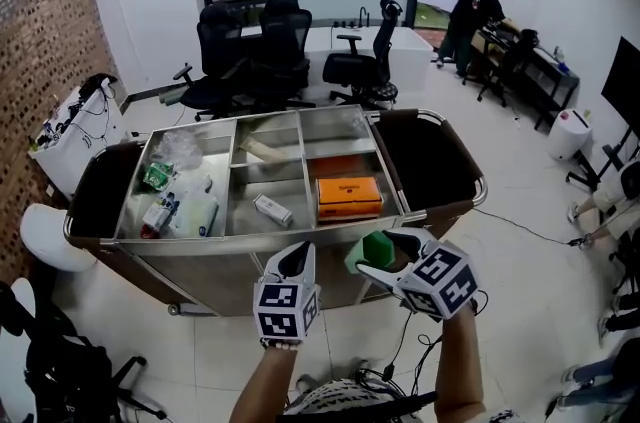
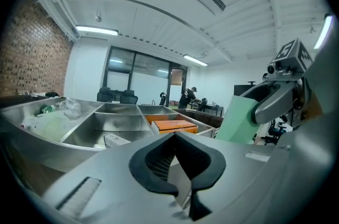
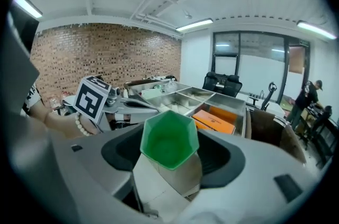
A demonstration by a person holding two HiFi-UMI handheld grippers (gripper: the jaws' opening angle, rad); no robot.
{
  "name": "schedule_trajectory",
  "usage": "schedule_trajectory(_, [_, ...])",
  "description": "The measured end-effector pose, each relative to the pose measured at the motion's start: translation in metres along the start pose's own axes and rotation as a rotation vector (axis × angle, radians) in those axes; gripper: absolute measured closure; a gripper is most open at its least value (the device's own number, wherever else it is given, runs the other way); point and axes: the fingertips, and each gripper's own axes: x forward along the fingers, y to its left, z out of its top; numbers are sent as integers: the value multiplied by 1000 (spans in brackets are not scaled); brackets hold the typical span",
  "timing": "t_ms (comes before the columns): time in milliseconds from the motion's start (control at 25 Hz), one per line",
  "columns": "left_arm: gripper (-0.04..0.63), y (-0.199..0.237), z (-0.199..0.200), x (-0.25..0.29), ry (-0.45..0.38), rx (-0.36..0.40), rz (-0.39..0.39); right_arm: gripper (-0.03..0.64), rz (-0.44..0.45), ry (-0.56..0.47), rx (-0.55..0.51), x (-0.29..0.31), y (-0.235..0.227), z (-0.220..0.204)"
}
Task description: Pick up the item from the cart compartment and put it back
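Head view puts our two claws nearest, side by side, just short of the near rim of the cart (image 1: pixel 250 245). Our left claw (image 1: pixel 296 256) is closed on nothing. Our right claw (image 1: pixel 390 256) grips the green cup (image 1: pixel 370 249), so we judge the pick-up done. The cup hangs outside the cart, and putting it back is what remains. We cannot tell which compartment it belongs in.

Beyond the rim, a white box (image 1: pixel 272 209) lies in the middle compartment and an orange box (image 1: pixel 348 196) in the right one. Further off stand office chairs (image 1: pixel 255 51) and a person (image 1: pixel 478 11).

Right gripper view alone shows the cup's six-sided mouth, empty inside. Left gripper view alone shows its pale side wall under the right claw's finger.
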Motion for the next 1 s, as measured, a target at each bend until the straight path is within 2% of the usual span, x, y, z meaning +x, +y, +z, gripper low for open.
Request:
schedule_trajectory(160, [594,-1,1,-4,-2,1,-2,298,-118,13,48,-1,-15,-15])
schedule_trajectory(240, [594,-2,2,-3,-1,3,-8,298,-146,19,65,-2,-21,-20])
schedule_trajectory(760, [592,-8,-1,3,20,22,-48,298,-153,1,86,-7,-25,-19])
schedule_trajectory(1000, [594,-10,0,1,12,14,-35,298,-147,1,80,-8,-23,-20])
